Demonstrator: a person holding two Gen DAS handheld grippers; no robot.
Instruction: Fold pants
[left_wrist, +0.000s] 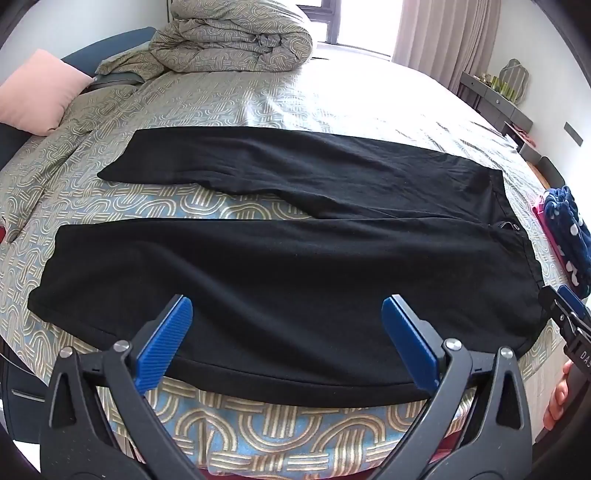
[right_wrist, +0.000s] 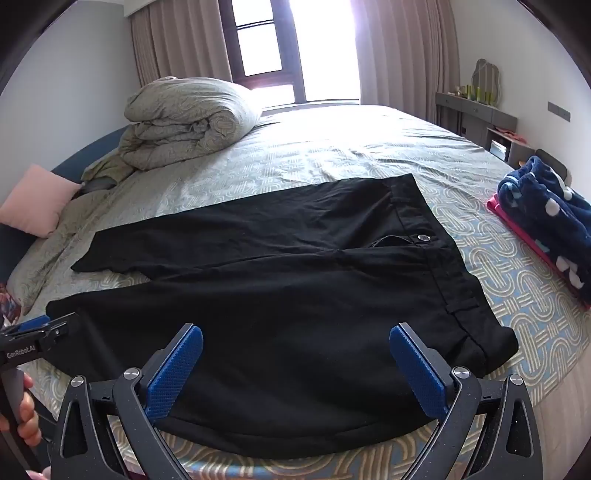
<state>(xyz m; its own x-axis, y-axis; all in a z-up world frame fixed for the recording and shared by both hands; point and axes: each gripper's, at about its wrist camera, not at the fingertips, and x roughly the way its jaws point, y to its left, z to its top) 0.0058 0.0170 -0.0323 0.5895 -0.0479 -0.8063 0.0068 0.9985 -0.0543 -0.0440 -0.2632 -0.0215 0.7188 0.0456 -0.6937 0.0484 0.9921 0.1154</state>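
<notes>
bedroom daylight from a window (right_wrist: 295, 55) with beige curtains (right_wrist: 402, 48) falls across a wide bed (left_wrist: 332, 99) covered in a sheet with a curved-arch pattern. black pants (left_wrist: 277, 266) lie spread flat on the near part of that bed, front side up, their long axis running across both views from left to right. the waistband (right_wrist: 439, 258) with its button (right_wrist: 423, 237) points to the right side, and the two leg hems point left, toward a pink pillow (left_wrist: 40, 96). the legs lie side by side and slightly apart at the hems, with a wedge of sheet showing between them; the nearer leg runs along the bed's front edge.

the left gripper (left_wrist: 286, 314) hangs over the nearer leg, about midway along it, its blue pads (left_wrist: 166, 336) spread wide with nothing clasped between them. the right gripper (right_wrist: 295, 347) hangs over the upper thigh area near the waistband, its blue pads (right_wrist: 175, 369) likewise parted fully and holding nothing. whether either set of tips touches the cloth cannot be told. each gripper's edge shows in the other's view, with a hand (right_wrist: 27, 417) on its handle.

a rolled duvet (right_wrist: 184, 122) sits at the far left of the bed, a navy fleece blanket (right_wrist: 550, 218) with pale spots at the right edge, and a grey dresser (right_wrist: 476, 114) stands against the right wall.
</notes>
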